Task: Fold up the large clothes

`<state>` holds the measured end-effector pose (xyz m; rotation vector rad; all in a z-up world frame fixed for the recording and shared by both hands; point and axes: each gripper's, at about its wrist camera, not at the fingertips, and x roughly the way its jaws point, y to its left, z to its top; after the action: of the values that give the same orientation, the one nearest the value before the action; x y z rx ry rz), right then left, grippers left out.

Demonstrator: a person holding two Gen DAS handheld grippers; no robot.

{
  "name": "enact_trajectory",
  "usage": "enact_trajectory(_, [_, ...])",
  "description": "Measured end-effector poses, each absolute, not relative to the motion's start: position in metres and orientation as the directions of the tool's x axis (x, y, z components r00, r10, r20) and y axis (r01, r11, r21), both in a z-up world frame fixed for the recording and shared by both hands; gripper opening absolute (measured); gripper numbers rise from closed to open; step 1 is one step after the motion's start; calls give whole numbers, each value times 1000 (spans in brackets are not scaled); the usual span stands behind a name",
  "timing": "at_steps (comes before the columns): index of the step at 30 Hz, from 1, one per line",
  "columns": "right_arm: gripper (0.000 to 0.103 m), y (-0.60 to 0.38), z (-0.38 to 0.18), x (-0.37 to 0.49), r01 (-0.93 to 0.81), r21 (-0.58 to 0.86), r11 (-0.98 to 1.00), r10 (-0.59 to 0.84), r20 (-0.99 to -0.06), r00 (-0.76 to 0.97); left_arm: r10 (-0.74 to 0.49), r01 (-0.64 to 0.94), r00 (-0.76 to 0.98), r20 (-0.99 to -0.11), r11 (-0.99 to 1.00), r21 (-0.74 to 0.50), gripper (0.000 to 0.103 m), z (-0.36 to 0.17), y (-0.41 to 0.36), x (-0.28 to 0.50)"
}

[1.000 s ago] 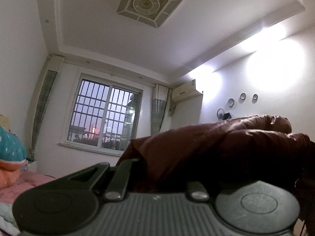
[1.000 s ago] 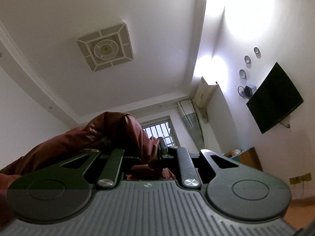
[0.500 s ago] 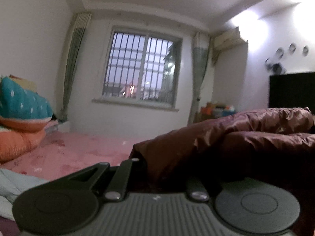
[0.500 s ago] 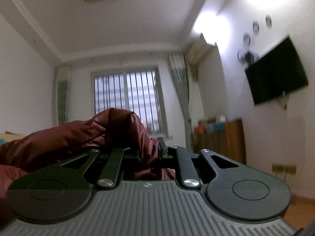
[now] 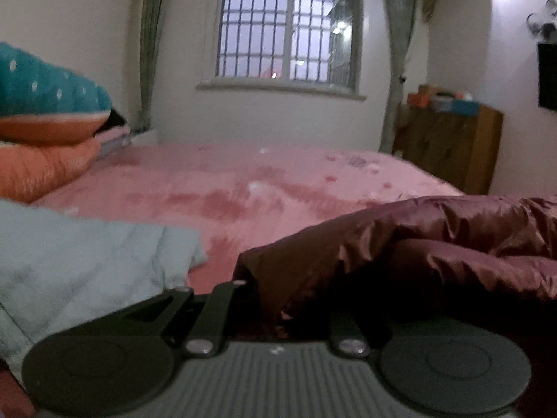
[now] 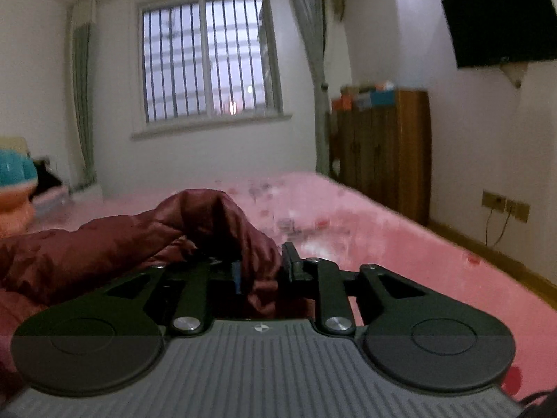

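Note:
A large shiny maroon padded jacket (image 5: 435,244) hangs between my two grippers over a pink bed (image 5: 243,181). My left gripper (image 5: 278,296) is shut on one end of the jacket; the cloth covers its fingertips. In the right wrist view the jacket (image 6: 139,237) bunches to the left, and my right gripper (image 6: 261,264) is shut on a fold of it. Both grippers point level across the bed toward the window.
A pale blue quilt (image 5: 80,261) lies at the left near edge of the bed. Teal and orange pillows (image 5: 45,129) are stacked at the far left. A wooden cabinet (image 6: 379,153) stands at the right wall under a black TV (image 6: 501,21). A barred window (image 6: 209,59) is ahead.
Both grippers have tilted down from facing the ceiling to facing level across the bed, carrying the jacket with them. Both stay shut on the jacket.

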<state>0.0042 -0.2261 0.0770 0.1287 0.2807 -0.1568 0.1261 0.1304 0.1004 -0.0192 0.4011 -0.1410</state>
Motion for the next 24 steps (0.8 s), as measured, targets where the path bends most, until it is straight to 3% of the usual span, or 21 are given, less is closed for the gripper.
enact_trajectory(2, [61, -223, 50, 12, 181, 95, 979, -144, -309, 940, -133, 130, 904, -405, 991, -35, 7, 89, 132, 129])
enact_trajectory(5, [71, -231, 35, 22, 172, 112, 979, -124, -340, 932, -122, 131, 895, -429, 991, -8, 15, 78, 129, 122])
enact_trajectory(8, [96, -227, 24, 14, 170, 88, 982, -129, -350, 928, -105, 114, 880, -464, 993, -9, 37, 72, 134, 116])
enact_trajectory(9, [100, -224, 20, 11, 167, 75, 983, -130, -354, 926, -102, 108, 876, -472, 994, -16, 45, 71, 136, 113])
enact_trajectory(13, [101, -233, 35, 13, 165, 46, 985, -135, -385, 913, -102, 101, 863, -494, 994, -29, 65, 73, 145, 98])
enact_trajectory(24, [103, -239, 72, -78, 249, 204, 947, -149, -407, 901, -120, 185, 855, -505, 980, 79, 80, 85, 136, 22])
